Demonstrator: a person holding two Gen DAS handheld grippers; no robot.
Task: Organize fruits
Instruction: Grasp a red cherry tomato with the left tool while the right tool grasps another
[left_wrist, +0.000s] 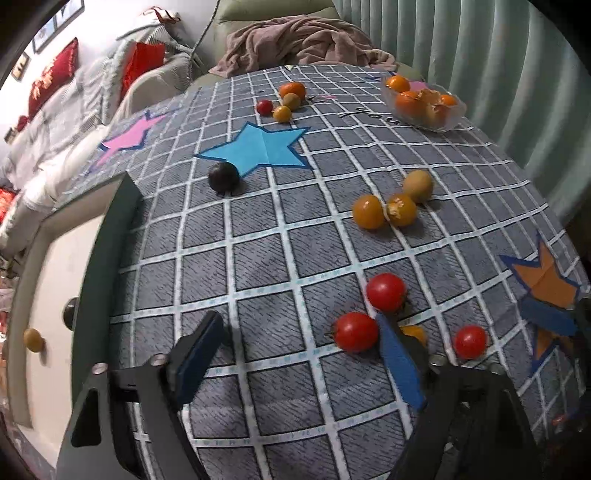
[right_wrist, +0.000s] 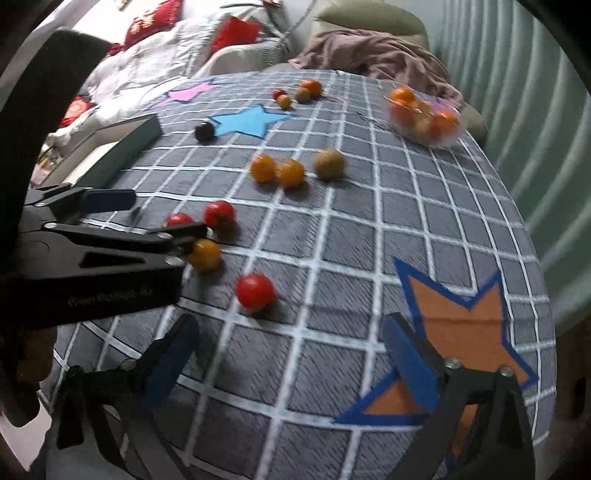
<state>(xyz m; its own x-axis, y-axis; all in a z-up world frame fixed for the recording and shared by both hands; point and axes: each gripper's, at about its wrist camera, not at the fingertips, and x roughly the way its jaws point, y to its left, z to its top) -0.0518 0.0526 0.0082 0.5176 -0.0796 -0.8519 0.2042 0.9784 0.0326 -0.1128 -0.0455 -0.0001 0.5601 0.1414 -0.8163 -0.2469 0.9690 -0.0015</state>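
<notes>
- A desk covered by a grey cloth with a white grid and coloured star patches carries scattered small fruits.
- The left gripper hovers low over the near part of the desk, its jaws spread wide and holding nothing.
- Three red cherry tomatoes lie near it: one touching the inner side of its right finger, one just beyond that finger's tip, one off to the right.
- A small orange fruit sits partly hidden behind that same finger.
- Farther back, two orange fruits touch each other, with a tan-green fruit just beside them.
- A dark round fruit rests at the edge of a blue star patch.
- A clear dish holding orange fruits stands at the far right; a small cluster of fruits lies at the far middle.
- A green-sided box borders the desk's left edge.
- The right gripper is also wide open and empty, above bare cloth beside an orange star patch.
</notes>
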